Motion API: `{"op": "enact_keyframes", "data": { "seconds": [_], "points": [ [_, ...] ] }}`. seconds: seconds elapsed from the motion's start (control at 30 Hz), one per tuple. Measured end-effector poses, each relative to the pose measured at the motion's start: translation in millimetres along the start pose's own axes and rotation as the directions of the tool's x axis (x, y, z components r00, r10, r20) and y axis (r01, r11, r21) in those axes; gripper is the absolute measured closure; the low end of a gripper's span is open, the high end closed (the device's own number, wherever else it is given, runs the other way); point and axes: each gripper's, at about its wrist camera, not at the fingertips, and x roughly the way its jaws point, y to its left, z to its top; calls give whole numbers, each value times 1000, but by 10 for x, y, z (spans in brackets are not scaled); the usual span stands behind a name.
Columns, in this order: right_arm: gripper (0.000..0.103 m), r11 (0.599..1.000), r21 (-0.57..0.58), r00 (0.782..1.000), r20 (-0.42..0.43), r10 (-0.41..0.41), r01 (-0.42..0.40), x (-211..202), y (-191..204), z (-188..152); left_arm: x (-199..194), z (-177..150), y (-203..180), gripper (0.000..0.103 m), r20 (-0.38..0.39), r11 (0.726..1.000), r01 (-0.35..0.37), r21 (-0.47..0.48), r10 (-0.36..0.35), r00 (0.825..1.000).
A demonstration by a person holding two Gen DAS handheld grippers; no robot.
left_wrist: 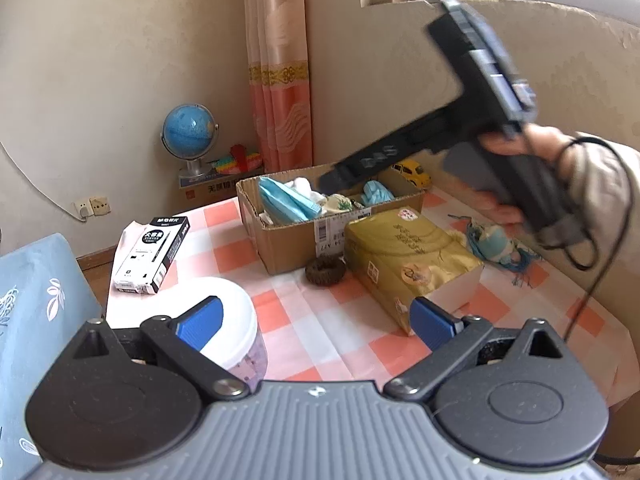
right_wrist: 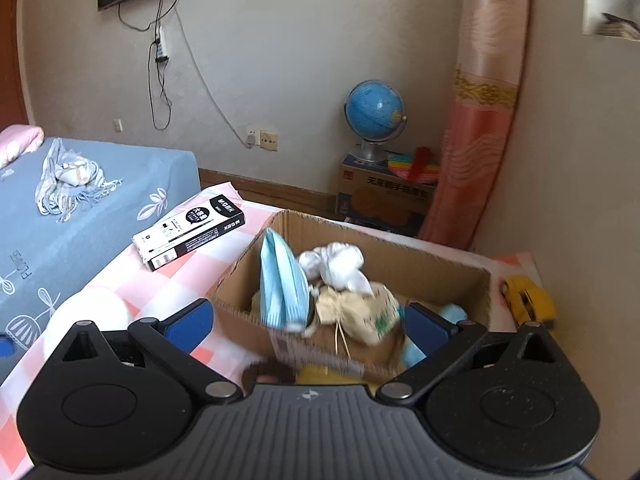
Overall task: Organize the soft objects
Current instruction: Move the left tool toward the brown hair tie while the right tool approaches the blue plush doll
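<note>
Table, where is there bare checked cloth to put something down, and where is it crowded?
Free: the checked cloth between the white-lidded jar and the gold box, and a smaller strip between the pen box and the cardboard box. Crowded: the cardboard box is full, the brown hair tie lies against it, and the teal doll sits beyond the gold box.

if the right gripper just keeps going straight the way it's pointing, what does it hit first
Most likely the soft things piled in the cardboard box: the beige drawstring pouch sits almost dead ahead between the open fingers of the right gripper, with the blue face mask just left of it. Depth is blurred, so the box's near wall might come first.
</note>
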Motion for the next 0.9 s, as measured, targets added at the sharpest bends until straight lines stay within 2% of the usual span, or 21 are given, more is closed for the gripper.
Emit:
{"op": "enact_keyframes", "data": {
  "seconds": [0.27,0.43,0.67,0.9],
  "points": [
    [0,997,48,997,54,-61,59,-634,42,-544,-10,-85,-126,3,-26,1000,21,-3,-21,999],
    [0,983,84,983,64,-170,164,-935,34,-979,-3,-131,-249,3,-40,999,45,3,-45,998],
    [0,939,200,960,-44,-277,280,-1024,-208,-1573,36,-179,-394,3,-56,996,85,-5,-85,995],
    [0,921,244,947,-187,-262,303,-750,-375,-1922,84,-181,-489,3,-69,995,102,-8,-102,992]
  ]
}}
